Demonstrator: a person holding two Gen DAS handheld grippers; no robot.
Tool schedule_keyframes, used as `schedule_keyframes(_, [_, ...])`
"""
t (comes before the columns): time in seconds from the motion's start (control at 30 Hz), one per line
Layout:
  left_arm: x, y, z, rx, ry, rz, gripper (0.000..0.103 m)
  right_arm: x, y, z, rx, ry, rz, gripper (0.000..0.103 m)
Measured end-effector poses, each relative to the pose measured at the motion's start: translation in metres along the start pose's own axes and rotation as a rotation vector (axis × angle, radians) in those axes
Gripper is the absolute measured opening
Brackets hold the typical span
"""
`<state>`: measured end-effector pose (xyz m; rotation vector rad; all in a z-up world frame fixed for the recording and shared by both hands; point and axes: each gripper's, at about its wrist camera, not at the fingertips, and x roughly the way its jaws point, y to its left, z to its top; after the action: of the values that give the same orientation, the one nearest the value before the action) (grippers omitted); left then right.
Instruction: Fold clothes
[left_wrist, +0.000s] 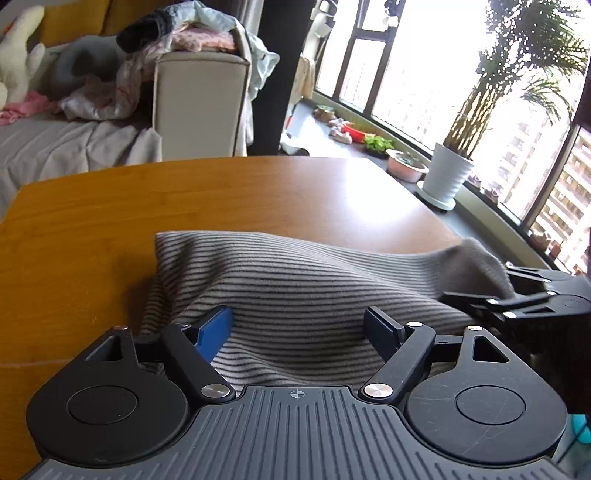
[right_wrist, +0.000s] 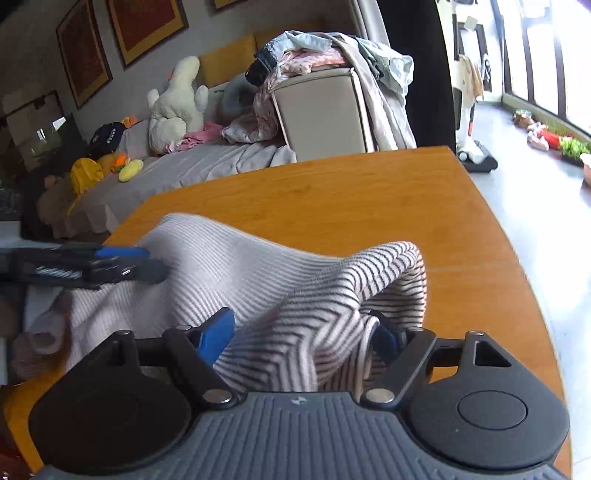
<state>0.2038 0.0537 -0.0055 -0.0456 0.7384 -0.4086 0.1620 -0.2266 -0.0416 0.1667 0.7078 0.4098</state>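
Both the left gripper (left_wrist: 299, 328) and right gripper (right_wrist: 303, 332) gape apart over the striped garment (left_wrist: 295, 280), fingertips partly buried.

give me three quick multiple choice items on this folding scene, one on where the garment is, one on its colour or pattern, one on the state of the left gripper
1. Where does the striped garment lie?
A. on the wooden table
B. on the sofa
C. on the floor

2. What pattern does the garment show?
A. red checks
B. thin dark stripes on a light ground
C. plain yellow

3. How do the jaws of the left gripper stand?
A. pressed shut with nothing between them
B. wide apart, over the cloth
C. out of view

Answers:
1 A, the cloth rests on the orange-brown tabletop in both views.
2 B, fine dark lines run across pale fabric.
3 B, the two blue pads stand far apart with striped cloth between them, not pinched.
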Motion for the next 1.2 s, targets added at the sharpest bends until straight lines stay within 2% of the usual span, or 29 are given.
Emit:
schedule_keyframes(0.1, [0.014,-0.006,0.006,0.054,-0.016,0.069,0.087,-0.017,0.018,-0.016,-0.052,0.014,0.046,0.097])
schedule_keyframes(0.13, [0.017,-0.006,0.008,0.051,-0.019,0.076,0.087,-0.023,0.023,-0.018,-0.094,-0.006,0.026,0.1])
schedule_keyframes(0.23, [0.01,-0.004,0.009,-0.009,-0.017,0.077,0.086,-0.041,0.031,-0.012,-0.212,-0.096,-0.089,0.103])
schedule_keyframes(0.33, [-0.013,-0.009,0.001,-0.036,-0.016,0.096,0.09,-0.043,0.021,0.007,-0.215,-0.129,-0.189,0.103])
schedule_keyframes(0.4, [-0.032,-0.014,-0.009,-0.06,-0.03,0.074,0.091,-0.024,0.01,0.02,-0.229,-0.082,-0.262,0.103])
schedule_keyframes(0.5, [-0.055,-0.026,-0.024,-0.096,-0.05,-0.021,0.091,0.013,0.005,0.025,-0.3,0.01,-0.409,0.103])
schedule_keyframes(0.6, [-0.059,-0.039,-0.04,-0.103,-0.006,-0.09,0.09,0.024,0.001,0.025,-0.267,0.032,-0.406,0.103])
schedule_keyframes(0.77, [-0.043,-0.04,-0.052,-0.083,0.052,-0.046,0.09,0.02,-0.008,0.016,-0.209,0.01,-0.388,0.103])
schedule_keyframes(1.0, [-0.025,-0.039,-0.045,-0.021,0.036,-0.012,0.092,0.014,-0.012,0.005,-0.178,-0.002,-0.388,0.103])
schedule_keyframes(1.2, [-0.009,-0.027,-0.03,-0.025,0.033,-0.011,0.093,0.005,-0.01,-0.005,-0.13,-0.006,-0.381,0.103])
